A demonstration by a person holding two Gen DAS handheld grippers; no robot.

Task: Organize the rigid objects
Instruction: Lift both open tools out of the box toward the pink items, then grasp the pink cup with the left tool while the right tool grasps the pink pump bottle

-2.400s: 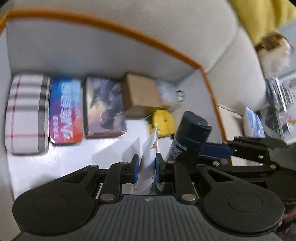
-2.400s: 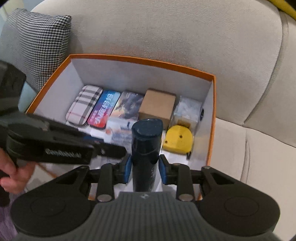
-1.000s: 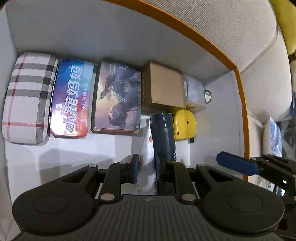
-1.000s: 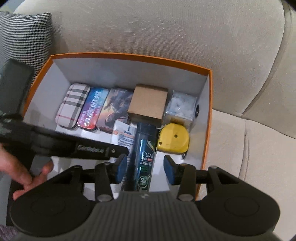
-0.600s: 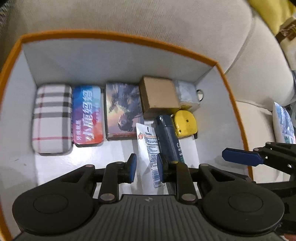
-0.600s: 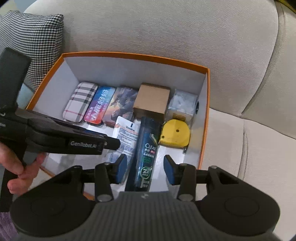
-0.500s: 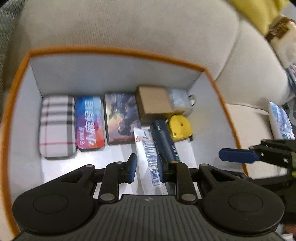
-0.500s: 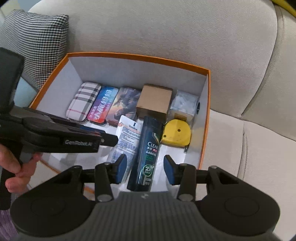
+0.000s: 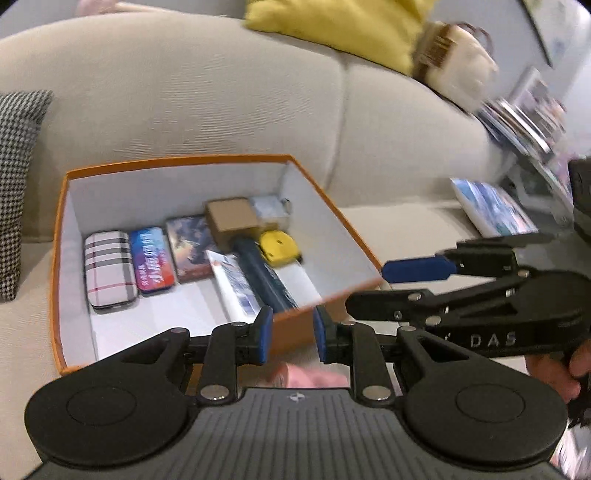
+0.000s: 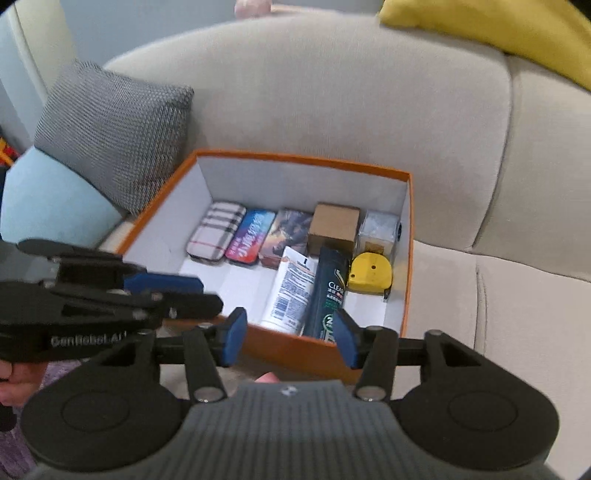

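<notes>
Both of your grippers have their fingers spread and grip nothing. Your left gripper (image 9: 291,334) hangs in front of the near wall of the orange box (image 9: 177,161), outside it, and your right gripper (image 10: 290,338) sits likewise at the near wall, its jaws set wider. Each shows in the other's view: the right gripper off to the right of the box from the left wrist, the left gripper off to the left from the right wrist.

You can see the box resting on the beige sofa (image 10: 332,92), with everything packed inside. Along the far wall, from left to right, lie a plaid case (image 10: 216,232), a colourful tin (image 10: 249,236), a picture box (image 10: 284,232), a brown carton (image 10: 334,225) and a clear cube (image 10: 380,230). In front of them, a white tube (image 10: 291,291) and a dark bottle (image 10: 330,291) lie side by side, touching, their ends towards the near wall. A yellow tape measure (image 10: 369,275) sits just beside the bottle on the right, below the cube.

A houndstooth cushion (image 10: 114,133) leans on the sofa left of the box, and a yellow cushion (image 10: 498,26) lies on the backrest.
</notes>
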